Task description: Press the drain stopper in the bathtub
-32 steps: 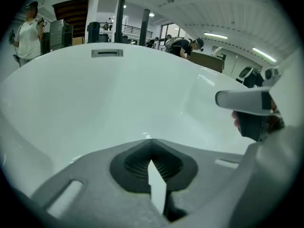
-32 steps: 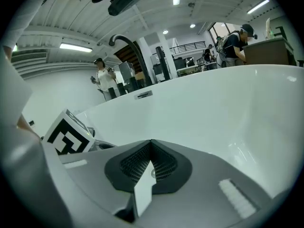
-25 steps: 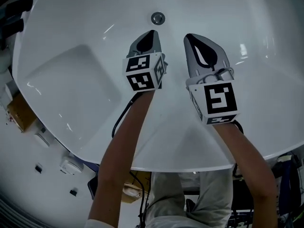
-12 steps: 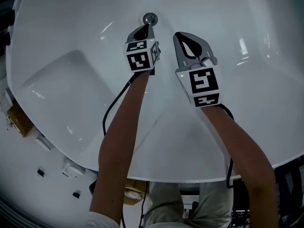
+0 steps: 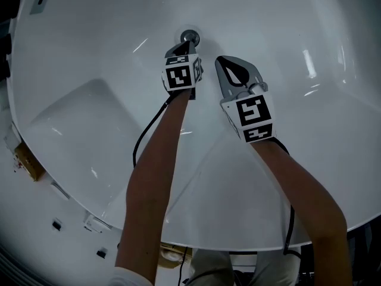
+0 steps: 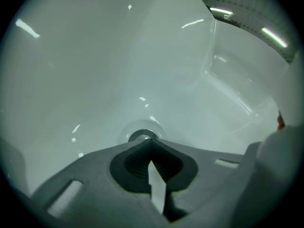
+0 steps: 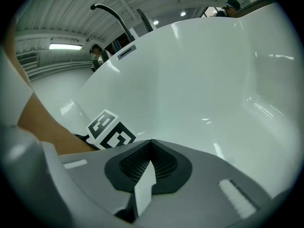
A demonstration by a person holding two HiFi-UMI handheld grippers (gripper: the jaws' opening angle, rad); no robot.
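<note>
The left gripper [image 5: 187, 43] has its jaws pressed together, tips at the drain stopper [image 5: 190, 37]. The right gripper [image 5: 228, 62] is closed too, holding nothing.

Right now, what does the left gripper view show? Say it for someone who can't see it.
The left gripper, its jaws shut and empty, points at the round metal drain stopper just beyond its tip. All around is the smooth white bathtub, with bright light streaks on it.
</note>
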